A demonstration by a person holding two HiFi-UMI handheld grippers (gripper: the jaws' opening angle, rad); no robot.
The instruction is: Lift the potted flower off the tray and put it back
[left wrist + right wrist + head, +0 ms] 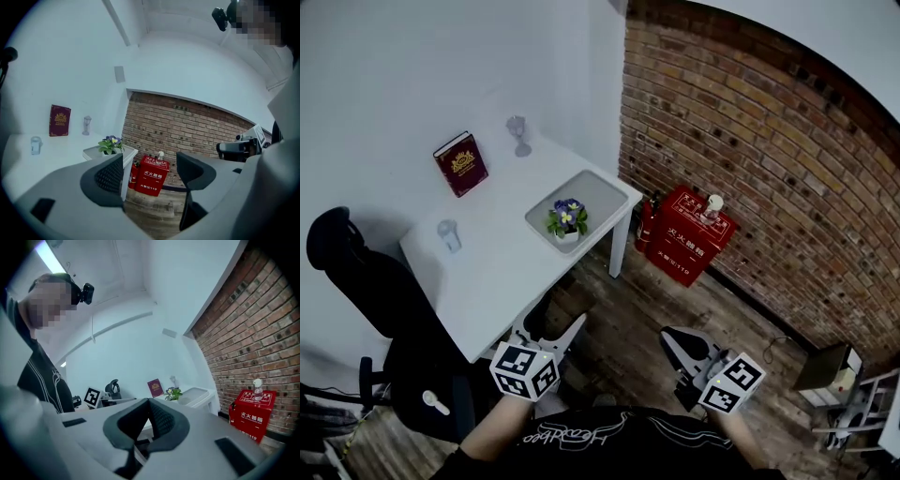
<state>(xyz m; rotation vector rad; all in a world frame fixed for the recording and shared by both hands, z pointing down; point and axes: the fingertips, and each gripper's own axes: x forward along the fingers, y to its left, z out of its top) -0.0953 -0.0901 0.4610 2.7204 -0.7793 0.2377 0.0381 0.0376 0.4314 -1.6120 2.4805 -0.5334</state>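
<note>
Your left tongs (pixel 551 330) are spread wide with nothing between them; your right tongs (pixel 677 345) are clenched, empty. The 2 hang short of the bench (pixel 492 272), well apart from the potted flower (pixel 567 219), which sits in its tray (pixel 605 199) at the end nearest the brick wall (pixel 750 141).

- On tray (pixel 598 195): potted flower (pixel 567 219) occupies the near corner; remainder bare.
- Between tray and glass (pixel 448 234): open tabletop (pixel 502 267).
- Right of tray: red box (pixel 689 236) on floor.
</note>
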